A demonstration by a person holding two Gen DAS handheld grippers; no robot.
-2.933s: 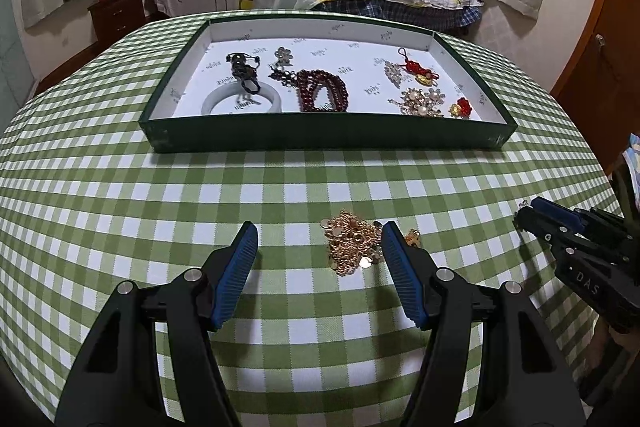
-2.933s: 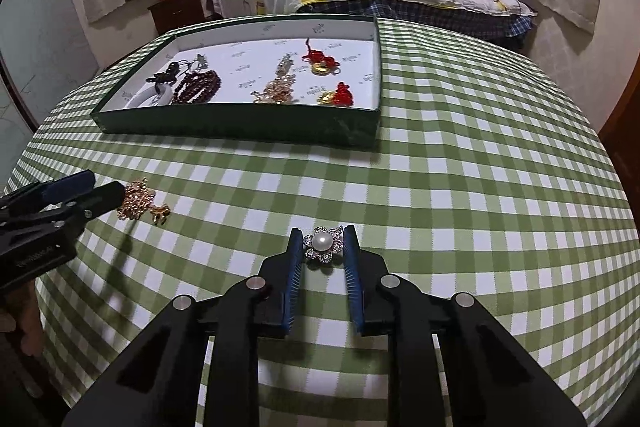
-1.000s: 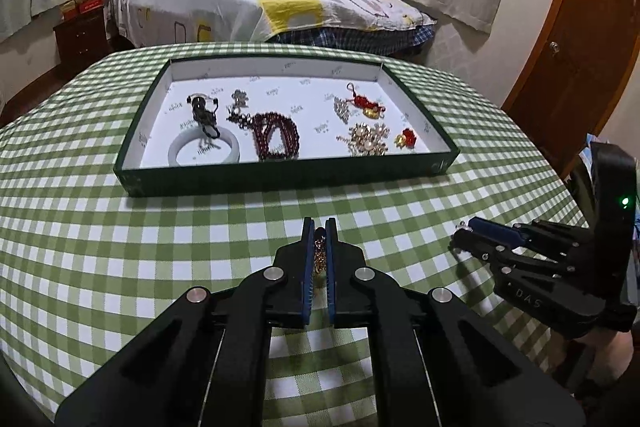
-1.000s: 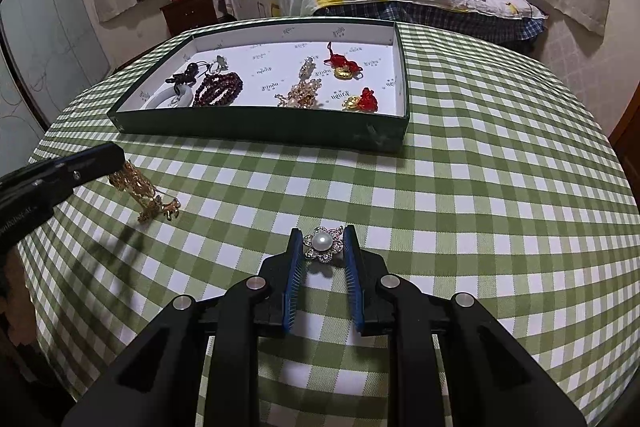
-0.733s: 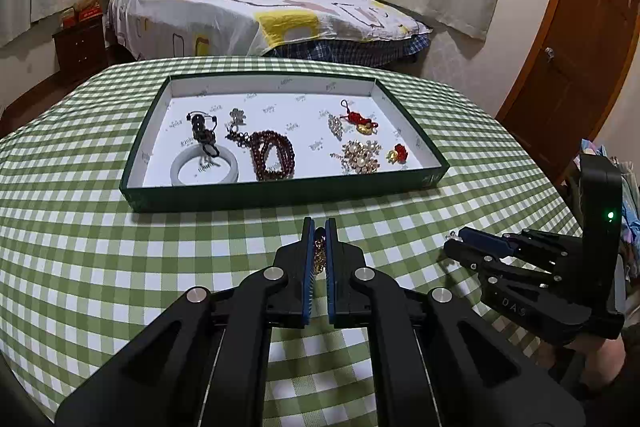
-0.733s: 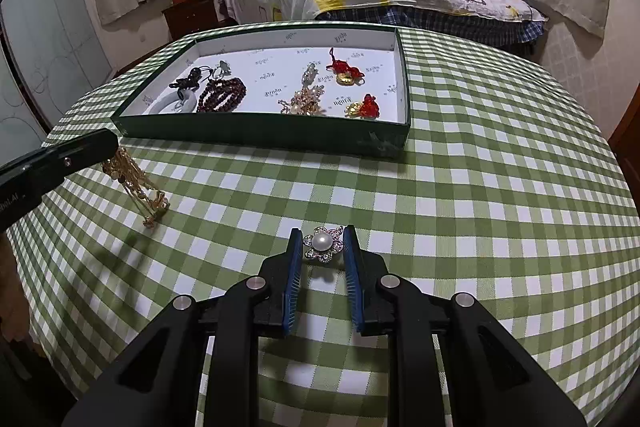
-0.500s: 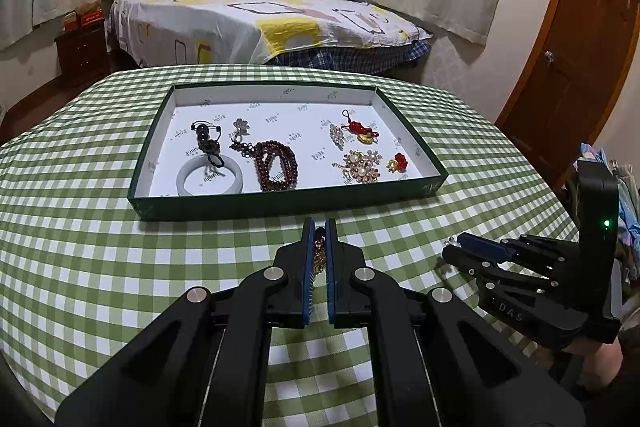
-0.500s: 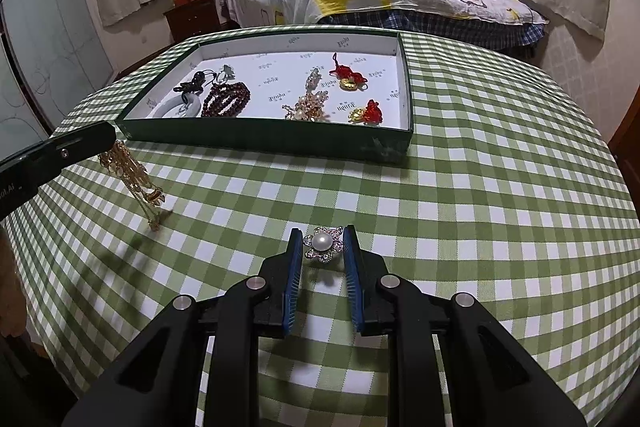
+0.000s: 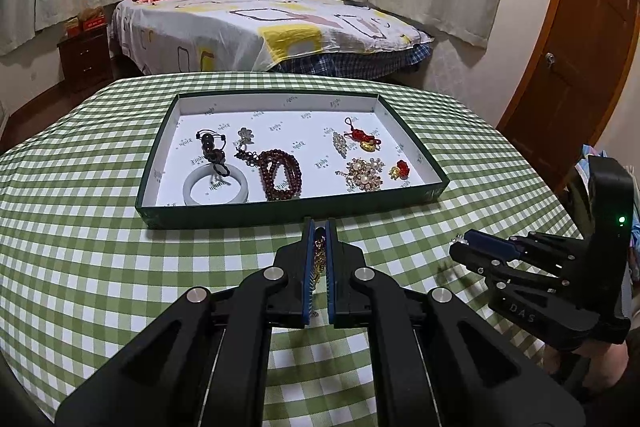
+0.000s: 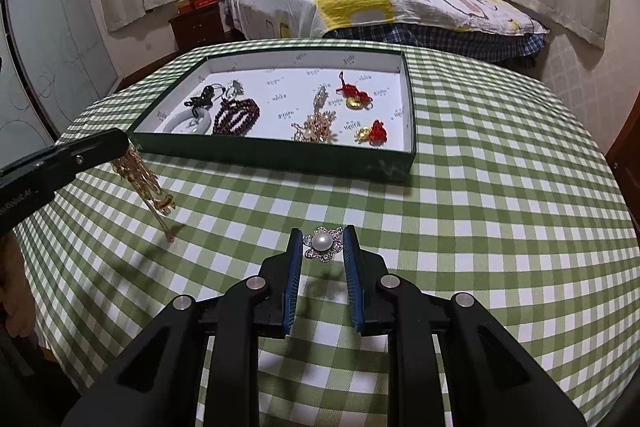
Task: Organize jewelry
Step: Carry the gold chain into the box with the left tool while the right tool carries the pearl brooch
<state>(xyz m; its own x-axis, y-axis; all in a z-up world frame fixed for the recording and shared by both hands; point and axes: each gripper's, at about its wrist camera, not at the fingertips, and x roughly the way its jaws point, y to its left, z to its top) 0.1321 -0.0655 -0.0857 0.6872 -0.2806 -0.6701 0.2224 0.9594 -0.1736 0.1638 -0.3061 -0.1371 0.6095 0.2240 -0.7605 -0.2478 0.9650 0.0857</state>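
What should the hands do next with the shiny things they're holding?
Probably carry both forward over the green tray and let go there. The left gripper is shut on a gold chain that dangles above the cloth, the right gripper is shut on a pearl flower brooch, and the tray's white floor has bare spots.

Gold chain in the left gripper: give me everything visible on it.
The gold chain is a bunched, multi-strand piece that looks like shiny metal, with small disc-like links. The left gripper is shut on its upper end. In the right wrist view the rest hangs down below the fingertips in a loose tassel, with one thin strand trailing lowest. It hangs in front of the green tray, outside it, over the checked tablecloth. Whether the lowest tip touches the cloth cannot be told.
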